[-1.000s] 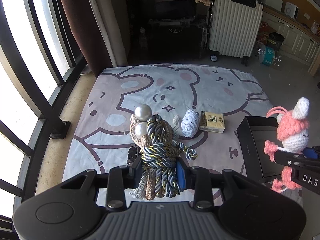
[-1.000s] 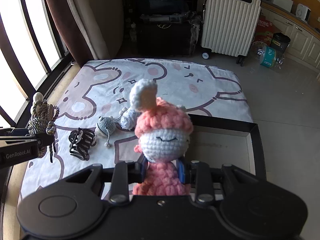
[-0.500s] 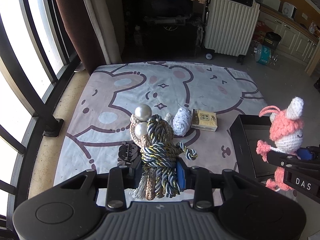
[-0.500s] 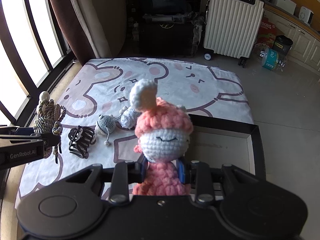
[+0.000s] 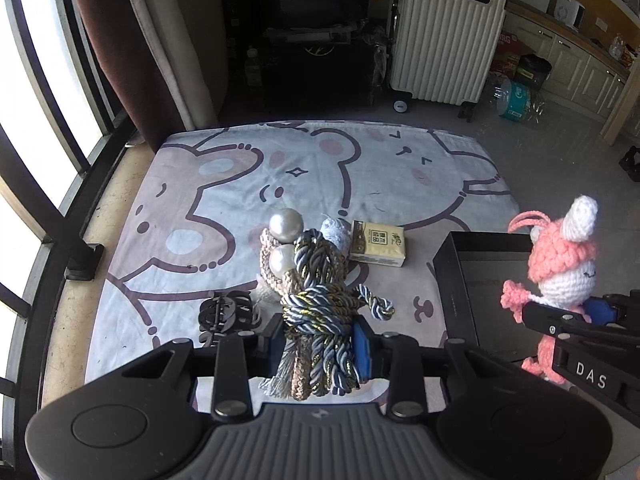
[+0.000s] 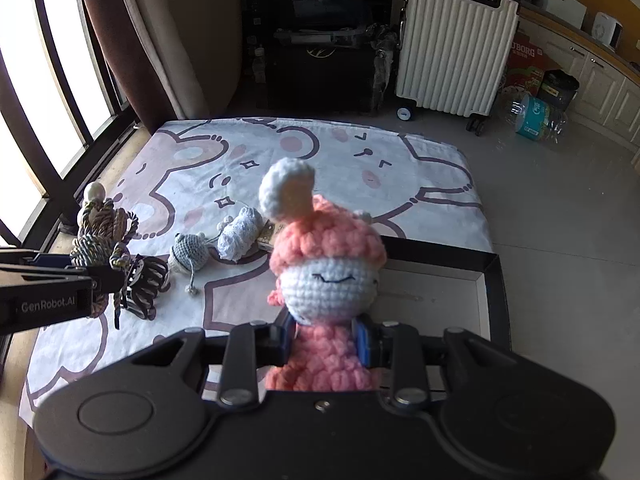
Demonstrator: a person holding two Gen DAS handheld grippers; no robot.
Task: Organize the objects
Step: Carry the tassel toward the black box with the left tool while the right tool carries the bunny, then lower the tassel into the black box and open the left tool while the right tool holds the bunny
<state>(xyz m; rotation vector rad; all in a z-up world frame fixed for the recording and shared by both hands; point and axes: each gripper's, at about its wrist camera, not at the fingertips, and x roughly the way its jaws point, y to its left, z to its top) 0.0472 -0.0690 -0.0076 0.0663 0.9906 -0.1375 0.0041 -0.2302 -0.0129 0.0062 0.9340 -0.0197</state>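
My left gripper (image 5: pixel 320 340) is shut on a bundle of braided rope (image 5: pixel 316 300) with two pearl beads at its top, held above the bear-print mat (image 5: pixel 240 184). Seen from the right wrist, that rope bundle (image 6: pixel 104 236) hangs at the far left. My right gripper (image 6: pixel 326 340) is shut on a pink crocheted doll (image 6: pixel 328 268) with a white ear. The doll (image 5: pixel 560 268) hovers over the near edge of a black tray (image 5: pixel 456 288), whose pale inside (image 6: pixel 436 296) shows behind it.
On the mat lie a black hair claw (image 5: pixel 226 312), a grey crocheted toy (image 6: pixel 188 252), a white crocheted toy (image 6: pixel 240 232) and a small yellow box (image 5: pixel 378 242). A white suitcase (image 5: pixel 444 40) and dark furniture stand beyond. Window bars (image 5: pixel 40 184) run along the left.
The left gripper with the rope bundle has shifted sideways toward the tray; the hair claw now shows beside it. The right gripper and doll have stayed put.
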